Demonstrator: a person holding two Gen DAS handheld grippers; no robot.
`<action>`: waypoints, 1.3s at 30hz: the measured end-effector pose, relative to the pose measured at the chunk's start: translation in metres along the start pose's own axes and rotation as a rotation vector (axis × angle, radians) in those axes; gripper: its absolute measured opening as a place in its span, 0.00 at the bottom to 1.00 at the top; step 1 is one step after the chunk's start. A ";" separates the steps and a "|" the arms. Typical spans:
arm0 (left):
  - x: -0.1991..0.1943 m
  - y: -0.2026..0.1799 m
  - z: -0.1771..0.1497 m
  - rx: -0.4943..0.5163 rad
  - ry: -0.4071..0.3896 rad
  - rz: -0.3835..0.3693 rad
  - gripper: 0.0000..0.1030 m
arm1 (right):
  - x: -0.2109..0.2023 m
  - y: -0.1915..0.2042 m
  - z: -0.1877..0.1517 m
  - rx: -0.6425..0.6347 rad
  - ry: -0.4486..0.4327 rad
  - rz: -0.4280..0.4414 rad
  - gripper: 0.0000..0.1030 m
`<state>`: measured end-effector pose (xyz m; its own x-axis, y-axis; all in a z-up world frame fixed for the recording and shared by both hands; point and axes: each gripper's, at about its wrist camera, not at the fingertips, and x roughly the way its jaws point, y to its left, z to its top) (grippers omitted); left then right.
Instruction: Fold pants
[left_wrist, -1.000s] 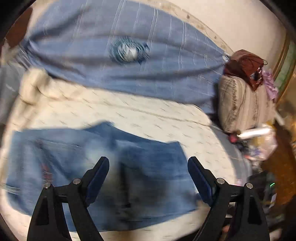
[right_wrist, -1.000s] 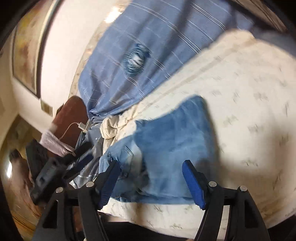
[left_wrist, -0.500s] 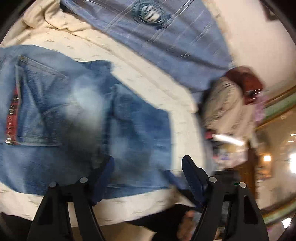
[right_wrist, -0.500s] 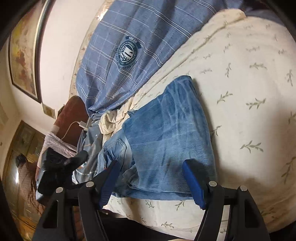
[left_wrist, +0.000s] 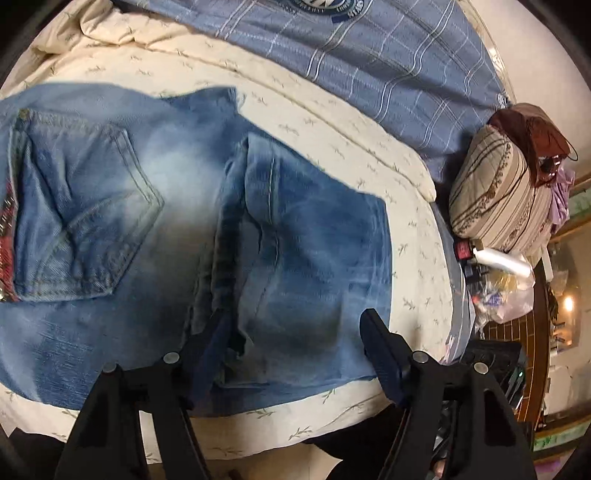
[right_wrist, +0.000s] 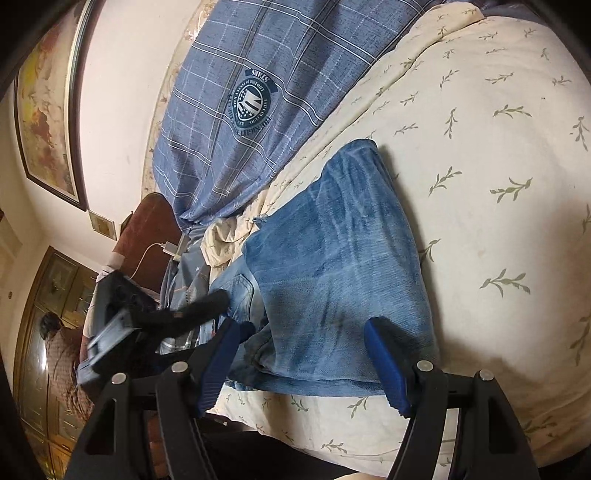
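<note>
The jeans lie folded on the cream leaf-print bedspread, near its front edge, with a back pocket facing up on the left of the left wrist view. Their left end runs out of that view, so the waistband is only partly seen; a strip of red plaid lining shows at the cut-off edge. From the right wrist view the jeans are foreshortened and their near-left part is hidden behind the gripper finger.

The left gripper hangs over the folded leg section by the front edge; its jaws have just been closing a little, yet they stand well apart with the denim beneath them and nothing pinched. The right gripper is likewise spread wide over the near end of the jeans, gripping nothing. Whether any fingertip touches the cloth cannot be told.

Beyond the bedspread lies a blue checked blanket with a round crest. A striped pillow with a brown bag on it sits at the right, beside a white bottle and a plastic bag. A framed picture hangs on the wall, its contents blurred.
</note>
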<state>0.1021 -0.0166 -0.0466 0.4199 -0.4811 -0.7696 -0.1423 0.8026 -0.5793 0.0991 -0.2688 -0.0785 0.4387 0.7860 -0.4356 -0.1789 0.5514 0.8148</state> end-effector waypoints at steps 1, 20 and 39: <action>0.001 0.001 -0.002 0.000 0.005 0.005 0.69 | 0.000 0.000 0.000 0.000 0.000 0.000 0.71; -0.013 0.018 -0.039 -0.004 -0.124 0.201 0.02 | 0.001 -0.001 0.000 0.006 0.002 -0.012 0.71; 0.000 0.021 -0.030 0.024 -0.097 0.197 0.05 | 0.089 -0.003 0.116 0.106 0.222 -0.086 0.71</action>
<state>0.0718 -0.0103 -0.0669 0.4705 -0.2785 -0.8373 -0.2097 0.8864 -0.4127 0.2409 -0.2327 -0.0753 0.2417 0.7864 -0.5685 -0.0510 0.5953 0.8018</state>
